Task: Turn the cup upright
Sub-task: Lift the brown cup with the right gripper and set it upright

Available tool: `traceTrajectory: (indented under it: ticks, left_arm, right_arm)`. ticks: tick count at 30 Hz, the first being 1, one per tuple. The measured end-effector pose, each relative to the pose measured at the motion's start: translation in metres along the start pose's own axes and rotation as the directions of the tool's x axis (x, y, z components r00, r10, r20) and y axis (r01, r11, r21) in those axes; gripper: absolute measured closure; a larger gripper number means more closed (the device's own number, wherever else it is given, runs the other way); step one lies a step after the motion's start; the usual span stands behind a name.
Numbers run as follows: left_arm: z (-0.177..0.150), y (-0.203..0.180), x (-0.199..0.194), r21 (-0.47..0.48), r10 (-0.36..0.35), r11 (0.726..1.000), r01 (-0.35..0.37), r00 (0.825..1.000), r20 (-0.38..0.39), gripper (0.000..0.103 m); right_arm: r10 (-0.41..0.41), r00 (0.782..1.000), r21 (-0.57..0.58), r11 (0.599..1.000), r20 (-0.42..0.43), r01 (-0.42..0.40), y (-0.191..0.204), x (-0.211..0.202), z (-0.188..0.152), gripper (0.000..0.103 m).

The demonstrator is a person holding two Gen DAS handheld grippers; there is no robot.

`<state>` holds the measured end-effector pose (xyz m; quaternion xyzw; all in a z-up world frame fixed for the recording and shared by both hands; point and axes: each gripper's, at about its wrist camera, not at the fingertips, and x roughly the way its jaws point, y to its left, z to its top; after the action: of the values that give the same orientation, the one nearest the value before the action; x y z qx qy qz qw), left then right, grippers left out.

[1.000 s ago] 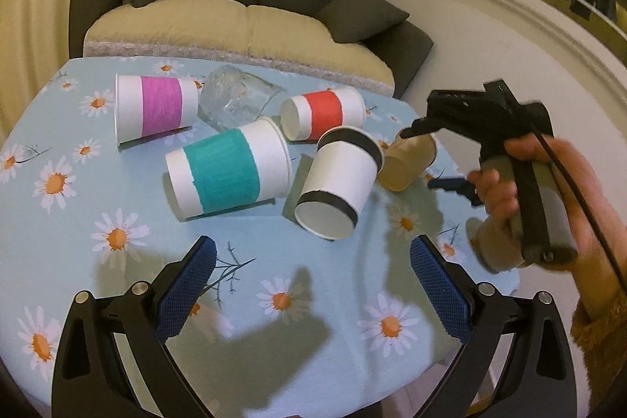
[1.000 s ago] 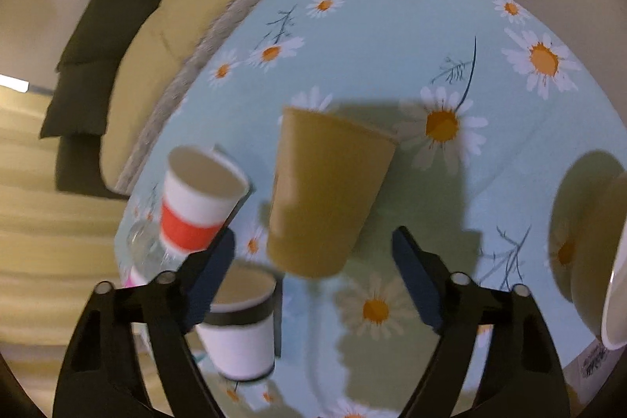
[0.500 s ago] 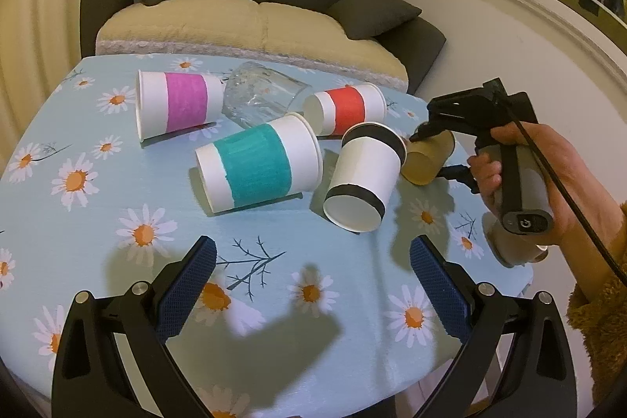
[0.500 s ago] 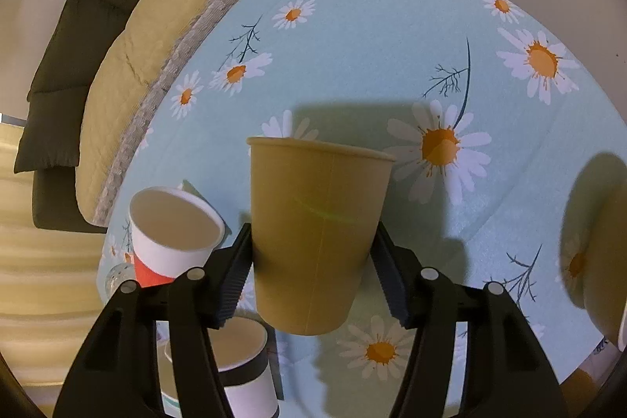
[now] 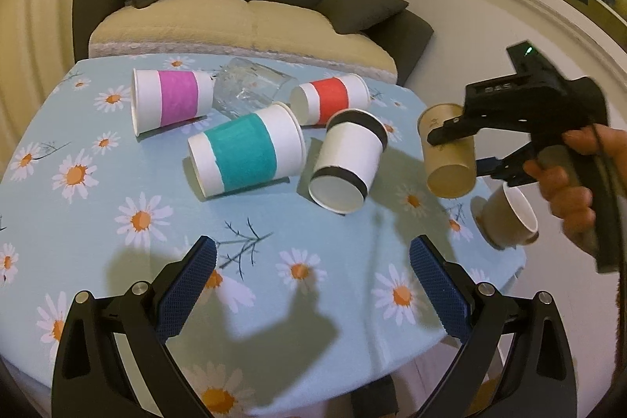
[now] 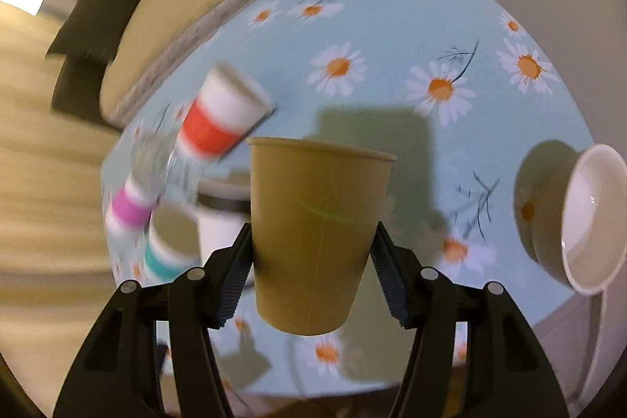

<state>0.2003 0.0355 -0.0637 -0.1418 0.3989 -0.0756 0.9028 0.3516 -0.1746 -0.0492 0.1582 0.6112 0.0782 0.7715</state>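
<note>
My right gripper (image 6: 311,281) is shut on a plain brown paper cup (image 6: 317,234) and holds it in the air above the daisy tablecloth (image 6: 392,26). In the left wrist view the same brown cup (image 5: 448,153) hangs tilted, mouth down toward me, in the right gripper (image 5: 458,147) over the table's right side. My left gripper (image 5: 309,285) is open and empty above the near part of the table.
Lying on their sides: a teal-banded cup (image 5: 245,153), a pink-banded cup (image 5: 172,100), a red-banded cup (image 5: 333,98), a black-banded cup (image 5: 347,163) and a clear glass (image 5: 250,91). A brown cup (image 5: 505,218) with a white inside lies near the right edge. A sofa (image 5: 243,14) stands behind.
My right gripper closed on the brown cup and lifted it off the table, swinging it. My left gripper drew back a little and stayed open.
</note>
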Motion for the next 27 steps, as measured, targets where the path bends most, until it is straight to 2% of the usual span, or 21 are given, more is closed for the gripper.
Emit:
traceTrajectory:
  ticks: [3, 5, 11, 18, 27]
  left_arm:
    - [-0.005, 0.002, -0.006, -0.003, -0.019, 1.000, 0.019, 1.000, -0.010, 0.006]
    - [-0.010, 0.004, -0.013, 0.003, -0.007, 1.000, 0.007, 1.000, -0.011, 0.006]
    - [-0.021, 0.016, -0.030, 0.001, 0.031, 1.000, -0.031, 0.999, -0.004, 0.006]
    - [-0.027, 0.023, -0.031, 0.006, 0.050, 0.999, -0.050, 0.998, -0.026, 0.006]
    - [-0.031, 0.018, -0.024, 0.053, 0.054, 0.997, -0.050, 0.996, -0.065, 0.006]
  right_arm:
    - [-0.011, 1.000, -0.096, 0.995, -0.022, 0.009, 0.018, -0.007, -0.020, 0.044]
    - [-0.017, 0.999, -0.156, 0.988, -0.049, 0.009, 0.031, -0.005, -0.034, 0.044]
    - [-0.062, 0.988, -0.262, 0.965, -0.139, 0.024, 0.060, 0.028, -0.067, 0.044]
    - [-0.127, 0.970, -0.310, 0.949, -0.208, 0.058, 0.075, 0.073, -0.091, 0.043]
    - [-0.155, 0.960, -0.313, 0.947, -0.235, 0.076, 0.082, 0.097, -0.092, 0.043]
